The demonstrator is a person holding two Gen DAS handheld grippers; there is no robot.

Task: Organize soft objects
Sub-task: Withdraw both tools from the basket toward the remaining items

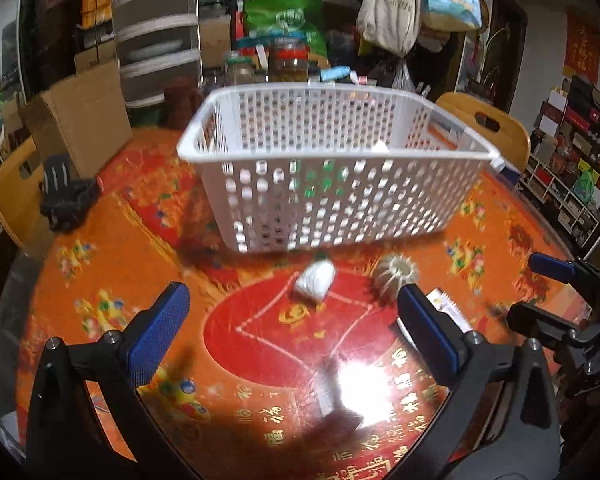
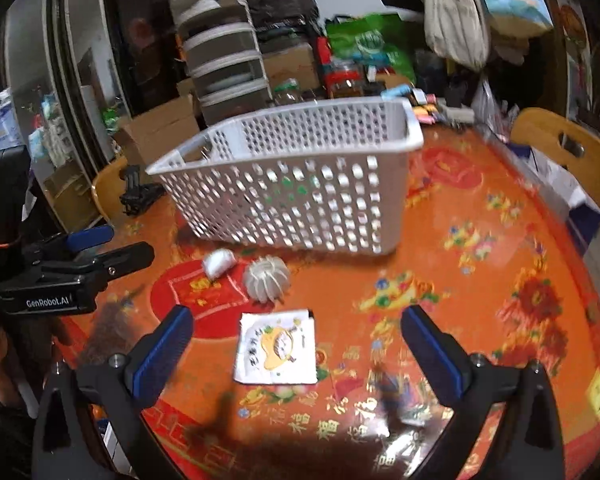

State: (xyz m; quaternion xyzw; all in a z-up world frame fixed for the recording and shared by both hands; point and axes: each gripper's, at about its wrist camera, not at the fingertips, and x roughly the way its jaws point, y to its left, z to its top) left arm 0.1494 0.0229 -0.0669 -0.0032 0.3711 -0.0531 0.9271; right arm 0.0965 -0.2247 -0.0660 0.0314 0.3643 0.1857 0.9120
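Where fingers gape, white packet [image 2: 276,349] between.

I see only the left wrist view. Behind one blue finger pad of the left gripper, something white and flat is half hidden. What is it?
Observer: A white square packet with a yellow picture, lying flat on the orange patterned tablecloth.
Operator: Does the right gripper hold it?
Observer: No. The right gripper is open and empty; the packet only shows between its fingers, ungripped.
Operator: Does the packet touch the ribbed ball?
Observer: No. The white ribbed ball lies just beyond it, with a strip of tablecloth between them.
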